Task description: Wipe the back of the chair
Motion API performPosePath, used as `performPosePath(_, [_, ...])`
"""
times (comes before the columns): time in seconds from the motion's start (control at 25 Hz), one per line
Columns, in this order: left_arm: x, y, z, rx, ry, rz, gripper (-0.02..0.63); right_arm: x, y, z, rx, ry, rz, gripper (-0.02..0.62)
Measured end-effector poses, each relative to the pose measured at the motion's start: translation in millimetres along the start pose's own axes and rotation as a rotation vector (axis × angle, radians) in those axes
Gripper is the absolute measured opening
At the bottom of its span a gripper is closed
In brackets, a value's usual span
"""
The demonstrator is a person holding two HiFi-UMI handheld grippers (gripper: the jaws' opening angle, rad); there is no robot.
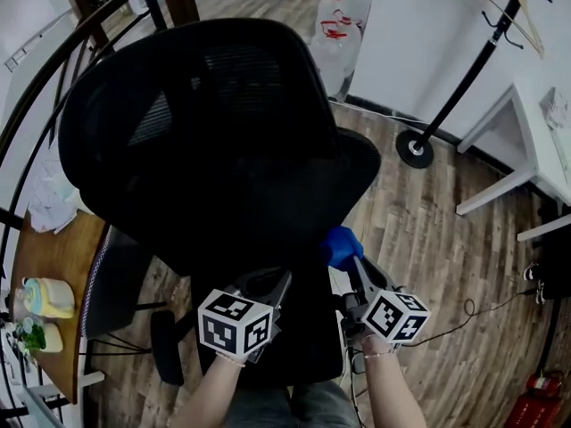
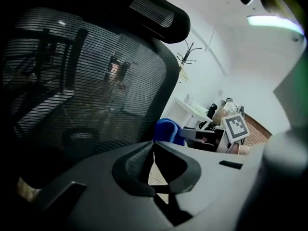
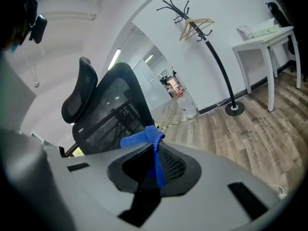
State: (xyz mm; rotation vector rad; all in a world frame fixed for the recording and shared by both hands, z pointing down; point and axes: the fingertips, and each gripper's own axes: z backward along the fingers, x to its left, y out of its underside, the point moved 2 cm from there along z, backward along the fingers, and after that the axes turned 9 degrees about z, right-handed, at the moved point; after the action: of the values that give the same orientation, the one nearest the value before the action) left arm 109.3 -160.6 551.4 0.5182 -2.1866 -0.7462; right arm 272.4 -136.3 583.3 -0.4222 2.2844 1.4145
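Note:
A black mesh office chair [image 1: 214, 132] with a headrest fills the middle of the head view, its back toward me. My right gripper [image 1: 350, 259] is shut on a blue cloth [image 1: 340, 245], which sits at the right edge of the chair back, low down. In the right gripper view the blue cloth [image 3: 147, 141] hangs pinched between the jaws, with the chair back [image 3: 113, 112] just beyond it. My left gripper [image 1: 275, 285] is shut and empty, held close behind the lower chair back [image 2: 82, 85]. The cloth [image 2: 167, 130] also shows in the left gripper view.
A coat stand [image 1: 464, 78] with a wooden hanger stands at the right on the wood floor. A white table [image 1: 535, 132] is at the far right. A wooden desk [image 1: 53, 257] with small items lies at the left. A black railing [image 1: 53, 69] curves at the upper left.

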Motion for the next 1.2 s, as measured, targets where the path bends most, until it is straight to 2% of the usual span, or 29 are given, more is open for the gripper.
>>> performPosePath(0.24, [-2.2,-6.8,29.3,-0.035,-0.018,0.005,0.018,34.7,-31.1,21.3,-0.063,-0.069,0.034,0.057])
performPosePath(0.48, [-11.0,-27.2,62.8,-0.088,-0.014,0.002,0.018,79.6,-64.9,42.4,-0.13,-0.179,0.044,0.057])
performPosePath(0.8, [-35.9,-67.5,118.5,-0.22,-0.025,-0.069,0.018,141.9,-108.7,77.9,-0.239,-0.312,0.1,0.057])
performPosePath(1.2, [-63.3,-101.2,166.6,-0.331,-0.022,-0.172,0.018,202.8,-128.4,97.8,-0.272,-0.457,0.187,0.057])
